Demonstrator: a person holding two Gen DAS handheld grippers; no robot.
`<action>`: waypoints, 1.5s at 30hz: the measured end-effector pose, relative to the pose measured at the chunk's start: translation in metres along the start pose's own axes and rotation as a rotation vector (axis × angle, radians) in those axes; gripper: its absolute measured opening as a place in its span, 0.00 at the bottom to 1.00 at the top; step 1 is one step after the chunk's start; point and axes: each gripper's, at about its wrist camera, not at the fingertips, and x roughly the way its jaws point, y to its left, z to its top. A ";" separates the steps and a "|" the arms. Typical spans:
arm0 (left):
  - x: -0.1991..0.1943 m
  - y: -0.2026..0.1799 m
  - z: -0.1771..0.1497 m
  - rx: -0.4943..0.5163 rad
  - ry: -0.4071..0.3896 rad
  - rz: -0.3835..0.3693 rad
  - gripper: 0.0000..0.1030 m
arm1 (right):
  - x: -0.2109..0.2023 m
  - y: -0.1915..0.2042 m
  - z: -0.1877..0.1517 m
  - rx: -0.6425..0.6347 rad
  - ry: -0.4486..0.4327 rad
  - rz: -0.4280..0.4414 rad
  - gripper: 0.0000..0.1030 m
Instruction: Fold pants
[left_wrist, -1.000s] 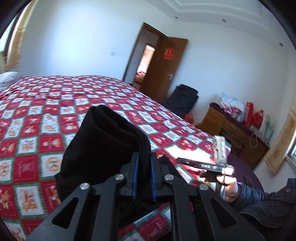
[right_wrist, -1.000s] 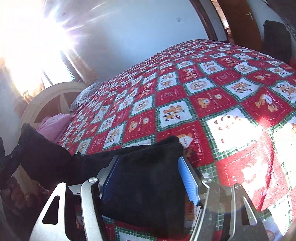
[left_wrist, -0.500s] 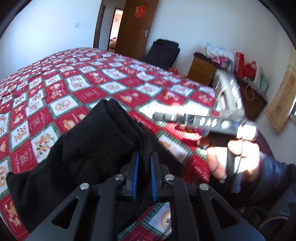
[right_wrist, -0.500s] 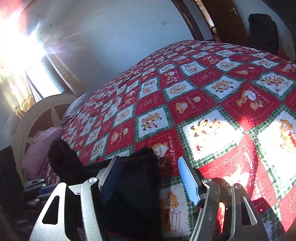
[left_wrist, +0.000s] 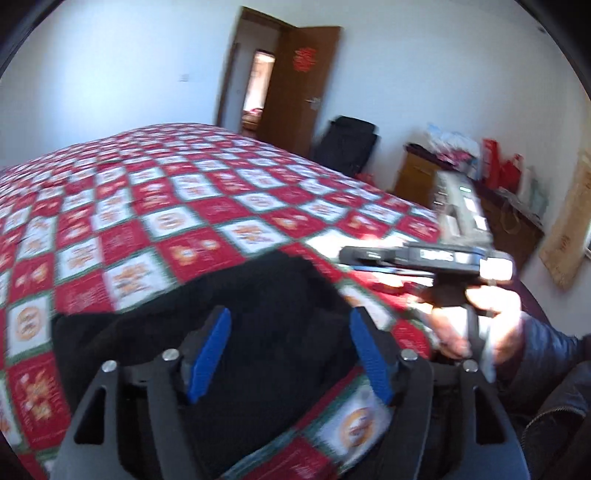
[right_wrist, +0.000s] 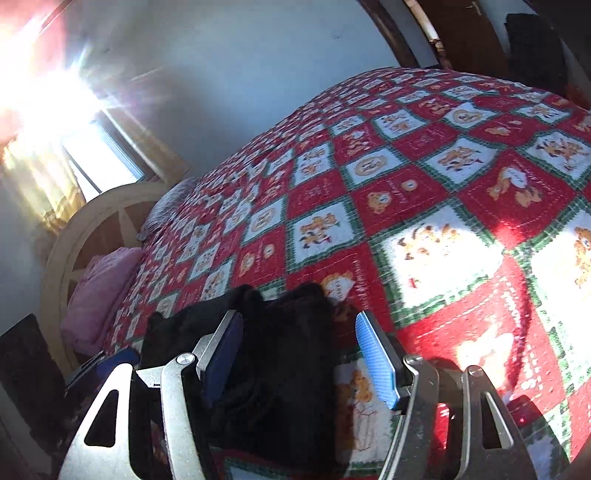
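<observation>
The black, thick knitted pants lie bunched at the near edge of the bed, on its red, white and green checked quilt with bear pictures. That is a sensible place for them: the bed gives a broad, flat spread for folding within easy reach of both hands.

The left tongs have just been opening, and their blue pads now stand well apart with the dark cloth lying between them but not pinched, so the fabric is let go and rests on the quilt. In my judgement this is the moment of setting down a folded-over part (the heap looks doubled, though the blur hides its edges).

The right tongs are also released, their blue pads spread over the right-hand end of the pants without pressing it. They hover there, probably ready to take a fresh hold or smooth the pile. The left view shows a hand gripping the right tool's handle beside the pants.
</observation>
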 end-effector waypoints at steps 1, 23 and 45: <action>-0.006 0.014 -0.005 -0.013 -0.016 0.080 0.74 | 0.004 0.008 -0.003 -0.022 0.025 0.015 0.63; 0.004 0.122 -0.032 -0.290 -0.004 0.375 0.94 | 0.008 0.050 -0.025 -0.157 0.093 -0.047 0.15; 0.030 0.128 -0.030 -0.259 0.059 0.482 0.97 | 0.018 0.056 0.008 -0.213 0.018 0.039 0.41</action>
